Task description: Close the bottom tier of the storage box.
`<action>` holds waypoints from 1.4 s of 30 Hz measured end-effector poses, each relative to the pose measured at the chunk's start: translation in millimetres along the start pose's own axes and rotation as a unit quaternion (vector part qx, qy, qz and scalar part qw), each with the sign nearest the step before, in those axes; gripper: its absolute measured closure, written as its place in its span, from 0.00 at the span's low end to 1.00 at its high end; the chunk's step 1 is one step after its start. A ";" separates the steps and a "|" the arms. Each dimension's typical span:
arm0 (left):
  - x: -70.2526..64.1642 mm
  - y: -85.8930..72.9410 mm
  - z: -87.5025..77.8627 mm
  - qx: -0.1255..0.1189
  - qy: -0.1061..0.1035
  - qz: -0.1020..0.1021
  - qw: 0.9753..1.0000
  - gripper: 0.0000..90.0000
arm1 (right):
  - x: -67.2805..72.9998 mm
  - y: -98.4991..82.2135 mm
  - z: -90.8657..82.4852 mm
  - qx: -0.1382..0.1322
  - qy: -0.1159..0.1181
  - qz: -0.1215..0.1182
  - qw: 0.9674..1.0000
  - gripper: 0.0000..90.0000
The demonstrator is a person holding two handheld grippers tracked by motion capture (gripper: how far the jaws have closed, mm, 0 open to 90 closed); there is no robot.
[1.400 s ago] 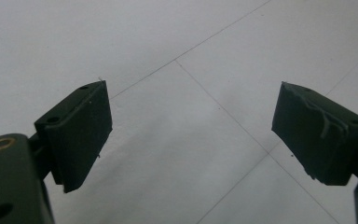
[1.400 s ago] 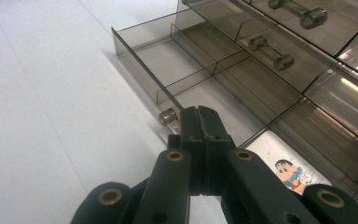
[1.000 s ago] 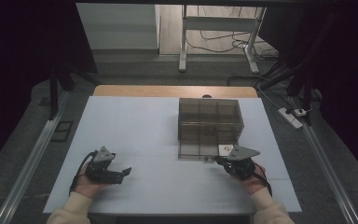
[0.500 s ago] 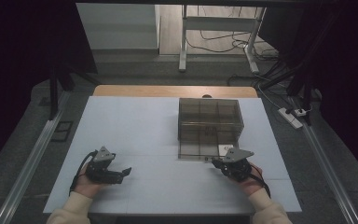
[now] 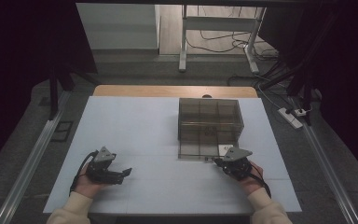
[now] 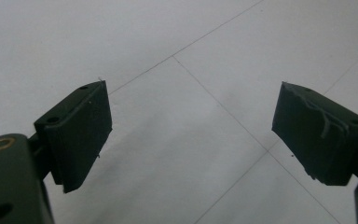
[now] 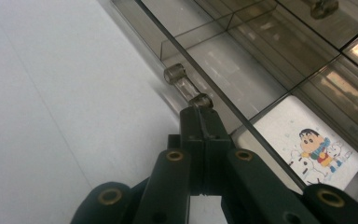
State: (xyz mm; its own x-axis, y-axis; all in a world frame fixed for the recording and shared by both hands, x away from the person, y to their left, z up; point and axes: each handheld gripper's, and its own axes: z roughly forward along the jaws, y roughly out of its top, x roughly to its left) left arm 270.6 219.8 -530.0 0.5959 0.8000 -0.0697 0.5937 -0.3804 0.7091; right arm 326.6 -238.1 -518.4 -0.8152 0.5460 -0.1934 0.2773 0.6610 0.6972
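A smoky clear plastic drawer box [image 5: 209,122] stands on the white table [image 5: 135,126], right of the middle. In the right gripper view its lowest drawer front has a small clear bar handle [image 7: 186,87]. My right gripper [image 5: 216,161] [image 7: 200,113] is shut, jaws pressed flat together, and its tip touches the near end of that handle. I cannot tell whether anything is pinched between the jaws. My left gripper [image 5: 123,174] [image 6: 191,130] rests low over the bare table at the front left, open wide with nothing between its pads.
A white cartoon sticker [image 7: 314,144] lies inside the drawer, to the right of the handle. A small dark item [image 7: 324,7] sits in a farther compartment. A wooden strip [image 5: 172,91] edges the table's far side, with metal rails [image 5: 32,158] along both sides.
The right gripper has shifted slightly left along the box's front and stays shut. The left gripper has not moved.
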 end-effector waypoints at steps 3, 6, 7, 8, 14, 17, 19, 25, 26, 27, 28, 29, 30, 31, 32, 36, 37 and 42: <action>-0.1 -0.3 0.0 0.000 -0.001 0.000 1.000 0.14 | -0.2 -0.3 1.6 0.003 -0.003 0.001 1.000 0.99; -0.1 -0.9 -0.3 0.000 0.001 -0.002 1.000 0.14 | -0.6 -0.2 2.2 0.004 -0.008 0.001 1.000 0.99; 0.0 -0.8 -0.3 -0.001 0.000 -0.002 1.000 0.14 | -0.9 -0.3 2.6 0.003 -0.011 0.001 1.000 0.99; 0.0 -0.6 -0.2 -0.001 0.000 -0.002 1.000 0.14 | -1.3 -0.5 3.0 0.003 -0.013 0.002 1.000 0.99; -0.3 -0.6 0.1 0.000 -0.002 0.001 1.000 0.14 | -2.4 -0.7 6.3 0.008 -0.019 0.003 1.000 0.99; 0.1 -0.7 -0.1 0.000 -0.002 0.001 1.000 0.14 | -2.2 -0.6 7.0 0.006 -0.022 0.002 1.000 0.99; -0.2 -0.6 -0.1 -0.001 -0.003 0.000 1.000 0.14 | -2.1 -0.5 7.4 0.005 -0.024 0.001 1.000 0.99; -0.6 -0.4 0.8 0.002 -0.003 0.003 1.000 0.14 | -3.4 0.2 9.6 0.002 -0.030 0.000 1.000 0.99; -0.5 -0.4 0.9 0.002 -0.003 0.002 1.000 0.14 | -3.7 0.2 9.8 0.002 -0.029 0.000 1.000 0.99; -0.4 -0.5 0.8 0.002 -0.004 0.002 1.000 0.14 | -4.1 0.3 9.7 0.002 -0.028 0.000 1.000 0.99; -0.3 -0.5 0.8 0.002 -0.004 0.003 1.000 0.14 | -4.1 0.3 10.0 0.002 -0.029 -0.002 1.000 0.99; -0.2 -0.5 0.8 0.002 -0.004 0.002 1.000 0.14 | -3.9 0.2 10.8 0.000 -0.033 -0.001 0.999 0.99; -0.2 -0.5 1.0 0.003 -0.004 0.003 1.000 0.14 | -4.0 0.3 11.1 -0.001 -0.033 -0.002 0.999 0.99; -0.4 -0.5 1.2 0.003 -0.004 0.003 1.000 0.14 | -4.2 0.4 11.4 -0.001 -0.034 -0.002 0.999 0.99; -0.5 -0.5 1.3 0.004 -0.004 0.004 1.000 0.14 | -4.5 0.6 11.8 -0.001 -0.035 -0.002 0.999 0.99; -0.8 -0.4 1.4 0.004 -0.004 0.005 1.000 0.14 | -5.8 1.6 13.9 -0.002 -0.041 0.001 0.999 0.99; -0.9 -0.5 1.3 0.004 -0.004 0.005 1.000 0.14 | -6.1 1.8 14.4 -0.002 -0.042 0.001 0.999 0.99; -0.6 -0.7 1.1 0.004 -0.003 0.003 1.000 0.14 | -7.9 3.2 16.4 -0.001 -0.046 0.004 0.999 0.99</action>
State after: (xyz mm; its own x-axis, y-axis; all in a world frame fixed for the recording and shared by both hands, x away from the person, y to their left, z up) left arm 270.5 219.1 -531.2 0.6028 0.7948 -0.0702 0.5942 -0.3884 0.7044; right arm 342.3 -231.8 -526.0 -0.7626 0.5960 -0.2515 0.2816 0.6559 0.7004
